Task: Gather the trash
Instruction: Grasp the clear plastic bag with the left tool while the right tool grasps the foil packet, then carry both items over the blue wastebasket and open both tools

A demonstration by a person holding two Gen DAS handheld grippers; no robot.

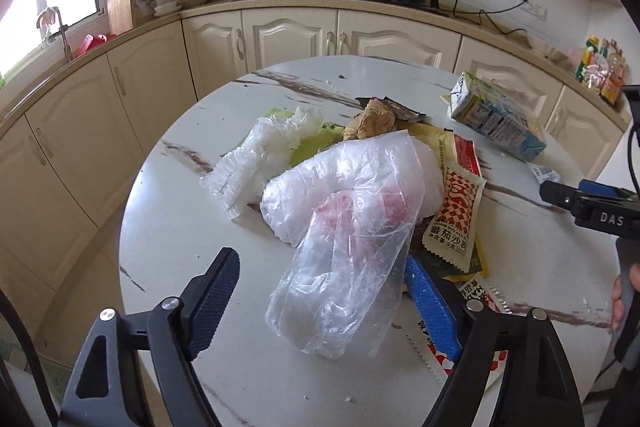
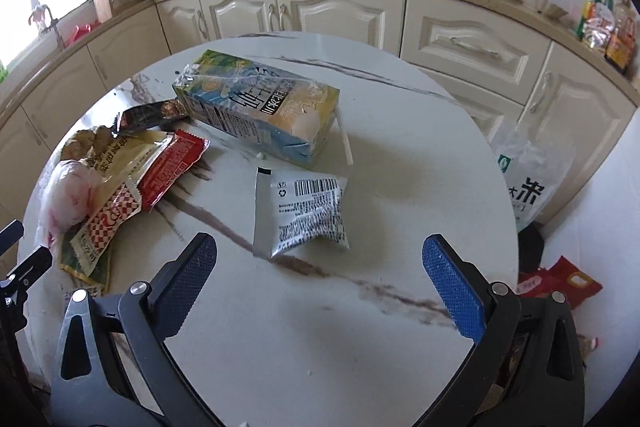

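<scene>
Between the wide-open left jaws (image 1: pixel 324 301) lies a crumpled clear plastic bag (image 1: pixel 344 227), unpinched, atop sauce sachets on the round white marble surface (image 1: pixel 168 227). Ahead of the open, empty right jaws (image 2: pixel 320 275): a silver pouch (image 2: pixel 300 213), then a drink carton (image 2: pixel 256 103). Nothing appears collected yet.

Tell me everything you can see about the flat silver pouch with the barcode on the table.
The flat silver foil pouch with the barcode lies flat on the round white marble-look table, printed side up: a barcode near its top, dense black text and a recycling mark. Its edges are crimped and slightly puffed, one corner curled. It lies apart from the blue-and-yellow drink carton, ahead of the right gripper's open fingers, untouched.
</scene>
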